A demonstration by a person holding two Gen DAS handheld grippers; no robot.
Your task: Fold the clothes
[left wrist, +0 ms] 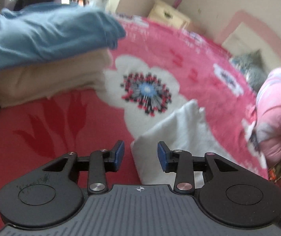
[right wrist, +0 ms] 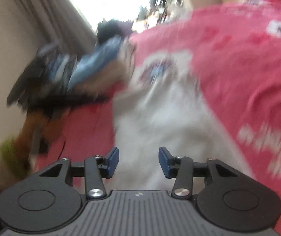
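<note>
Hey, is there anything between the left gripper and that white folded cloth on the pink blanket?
Nothing visible. The left gripper is open and empty, and the white cloth lies directly ahead on the pink blanket. The stacked blue and beige clothes sit off to the left, clear of that path.

Smeared by motion throughout the right wrist view: stack of folded clothes (right wrist: pixel 93 66) reduced to blue, beige and dark streaks, layers not separable; white garment (right wrist: pixel 160 118) without readable edges or folds. Dark and orange shapes at lower left (right wrist: pixel 30 125) unidentifiable. In the left wrist view, blue folded garment (left wrist: pixel 42 33) cut off at the left edge, white garment's near end hidden behind the gripper body, person's pink sleeve (left wrist: pixel 278 114) cropped at right, grey item (left wrist: pixel 252 68) beyond it too blurred to name.
</note>
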